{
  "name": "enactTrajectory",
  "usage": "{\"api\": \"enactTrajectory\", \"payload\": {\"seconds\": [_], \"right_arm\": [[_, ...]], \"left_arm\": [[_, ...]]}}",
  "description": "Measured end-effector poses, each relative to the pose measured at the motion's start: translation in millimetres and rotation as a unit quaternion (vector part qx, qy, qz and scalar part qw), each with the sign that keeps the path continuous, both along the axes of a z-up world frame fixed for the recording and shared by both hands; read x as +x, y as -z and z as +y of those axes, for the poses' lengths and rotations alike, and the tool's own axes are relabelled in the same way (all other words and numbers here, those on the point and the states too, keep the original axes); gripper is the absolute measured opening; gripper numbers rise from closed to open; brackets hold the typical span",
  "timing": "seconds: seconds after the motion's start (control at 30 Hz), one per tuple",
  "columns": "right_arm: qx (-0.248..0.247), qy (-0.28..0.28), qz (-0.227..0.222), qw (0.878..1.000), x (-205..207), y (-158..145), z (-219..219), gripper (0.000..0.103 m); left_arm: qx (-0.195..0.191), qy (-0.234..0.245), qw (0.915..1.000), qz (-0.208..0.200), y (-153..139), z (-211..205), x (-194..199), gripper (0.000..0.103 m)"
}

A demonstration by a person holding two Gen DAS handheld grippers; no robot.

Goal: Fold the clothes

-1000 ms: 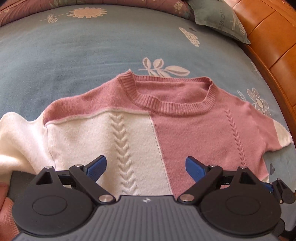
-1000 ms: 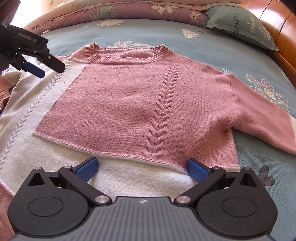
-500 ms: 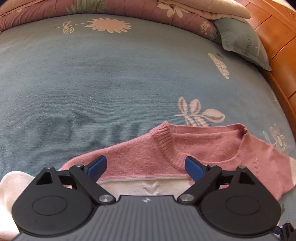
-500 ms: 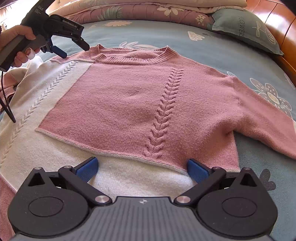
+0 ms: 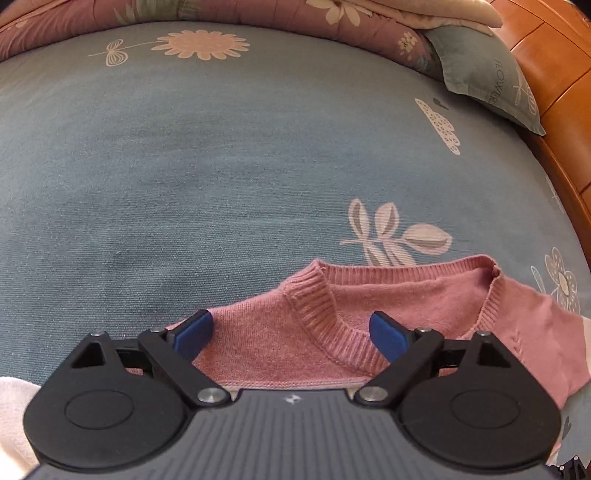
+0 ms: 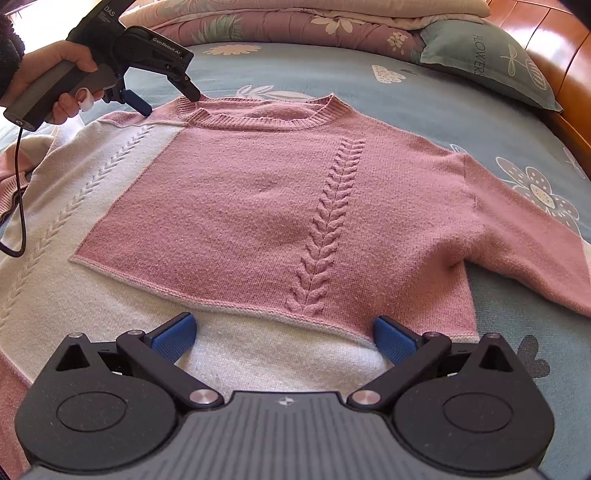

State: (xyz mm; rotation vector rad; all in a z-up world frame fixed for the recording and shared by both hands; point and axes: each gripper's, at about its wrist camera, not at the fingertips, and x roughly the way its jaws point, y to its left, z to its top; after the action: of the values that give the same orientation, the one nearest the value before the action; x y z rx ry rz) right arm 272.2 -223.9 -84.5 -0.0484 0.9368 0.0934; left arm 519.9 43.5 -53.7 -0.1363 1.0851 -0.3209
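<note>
Pink-and-cream knitted sweater [image 6: 258, 206], laid flat and face up on the blue floral bedsheet [image 5: 184, 166], neckline toward the headboard; a cable-knit rib runs down the pink panel, another down the cream panel. One pink sleeve [image 6: 524, 236] extends outward across the sheet. Left gripper [image 5: 291, 332], jaws wide apart and empty, poised over the shoulder and ribbed collar [image 5: 321, 325]; in the right wrist view its fingertips [image 6: 192, 90] sit at the collar's edge, though whether they touch the knit cannot be told from this angle. A hand [image 6: 55, 77] holds its grey handle, with a black cable [image 6: 18, 184] trailing down. Right gripper [image 6: 284, 334], jaws likewise spread and holding nothing, above the cream hem band. Beyond the sheet: a grey-green pillow [image 6: 484, 62], a folded floral quilt [image 6: 295, 26], and the wooden headboard [image 5: 554, 74].
</note>
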Motion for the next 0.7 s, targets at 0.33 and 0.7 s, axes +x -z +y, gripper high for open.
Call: {"api": "enactTrajectory", "payload": {"seconds": [0.33,0.7], "right_arm": [[0.000,0.000,0.010,1.000,3.2,-1.3,-0.8,0.103],[-0.003,-0.005,0.009,1.000,2.3,-0.8,-0.7,0.103]], "left_arm": [[0.018,-0.006,0.9971,0.074,6.3,19.8,-114.0,0.091],[-0.049,0.014,0.9951,0.085,-13.2,26.0,-151.4,0.091]]}}
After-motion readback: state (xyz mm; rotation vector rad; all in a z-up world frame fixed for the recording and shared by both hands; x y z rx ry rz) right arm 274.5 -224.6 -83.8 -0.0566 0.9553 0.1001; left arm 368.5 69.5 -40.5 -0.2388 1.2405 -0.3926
